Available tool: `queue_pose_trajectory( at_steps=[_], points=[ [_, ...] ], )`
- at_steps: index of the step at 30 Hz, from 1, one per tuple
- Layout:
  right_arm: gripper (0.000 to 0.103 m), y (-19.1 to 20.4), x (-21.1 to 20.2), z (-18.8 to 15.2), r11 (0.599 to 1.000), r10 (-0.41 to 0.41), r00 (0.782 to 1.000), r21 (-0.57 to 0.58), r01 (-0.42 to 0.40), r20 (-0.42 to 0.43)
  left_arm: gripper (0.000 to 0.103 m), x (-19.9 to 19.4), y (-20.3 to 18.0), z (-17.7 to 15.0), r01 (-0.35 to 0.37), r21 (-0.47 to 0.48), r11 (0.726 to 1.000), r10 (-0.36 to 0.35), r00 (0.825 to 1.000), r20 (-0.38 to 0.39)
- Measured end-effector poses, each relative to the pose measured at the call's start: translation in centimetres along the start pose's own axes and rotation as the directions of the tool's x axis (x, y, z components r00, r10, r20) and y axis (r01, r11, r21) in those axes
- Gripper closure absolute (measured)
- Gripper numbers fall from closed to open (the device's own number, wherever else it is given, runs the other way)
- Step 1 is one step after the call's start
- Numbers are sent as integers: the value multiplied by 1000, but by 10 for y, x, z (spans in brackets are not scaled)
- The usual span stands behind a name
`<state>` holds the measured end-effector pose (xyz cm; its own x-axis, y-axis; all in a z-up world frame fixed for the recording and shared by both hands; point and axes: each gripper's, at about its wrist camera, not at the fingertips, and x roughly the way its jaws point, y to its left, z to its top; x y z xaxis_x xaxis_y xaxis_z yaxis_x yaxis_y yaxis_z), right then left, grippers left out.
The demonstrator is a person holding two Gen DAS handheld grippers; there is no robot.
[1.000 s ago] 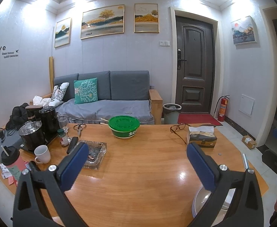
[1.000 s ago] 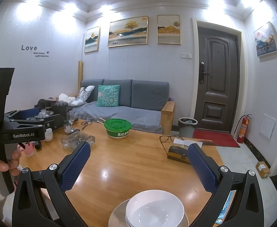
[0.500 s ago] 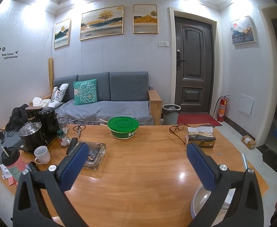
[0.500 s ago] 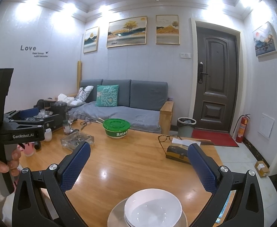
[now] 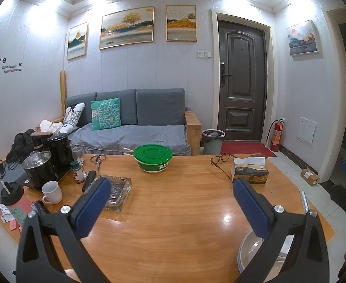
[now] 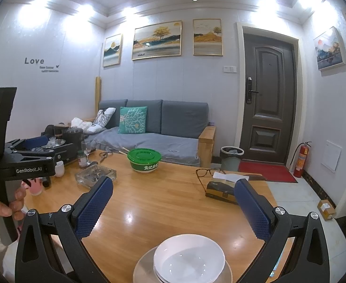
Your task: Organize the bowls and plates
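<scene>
The wooden table (image 6: 173, 202) is carrying a white bowl (image 6: 189, 258) nested on a plate (image 6: 142, 267) at its near edge. Above it the right gripper (image 6: 173, 212) is hovering wide open and empty; the left gripper (image 5: 170, 208), beside the stack, is gaping likewise. This fits a finished stack or one awaiting sorting.

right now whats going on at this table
A person holds a handheld gripper in each hand over a wooden table. Both the left gripper and right gripper are open and hold nothing. At the near edge, white bowls sit stacked on a plate, just below the right gripper. A green bowl stands farther back. Whether the stack is ready to be moved or has just been set down can't be told.
</scene>
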<state>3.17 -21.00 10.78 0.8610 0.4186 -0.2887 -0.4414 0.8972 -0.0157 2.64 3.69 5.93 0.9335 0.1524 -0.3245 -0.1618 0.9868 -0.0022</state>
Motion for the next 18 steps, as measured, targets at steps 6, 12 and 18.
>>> queue_pose_trajectory(
  at_steps=[6, 12, 18],
  points=[
    [1, 1, 0, 0, 1000, -1, 1000, -1, 1, -1, 0, 1, 1, -1, 1, -1, 1000, -1, 1000, -3],
    [1, 1, 1, 1, 1000, -1, 1000, -1, 1, -1, 0, 2, 2, -1, 3, -4, 1000, -3, 1000, -5],
    [1, 0, 0, 1, 1000, 0, 1000, -2, 0, -1, 1, 3, 2, -3, 2, -5, 1000, -2, 1000, -6]
  ],
)
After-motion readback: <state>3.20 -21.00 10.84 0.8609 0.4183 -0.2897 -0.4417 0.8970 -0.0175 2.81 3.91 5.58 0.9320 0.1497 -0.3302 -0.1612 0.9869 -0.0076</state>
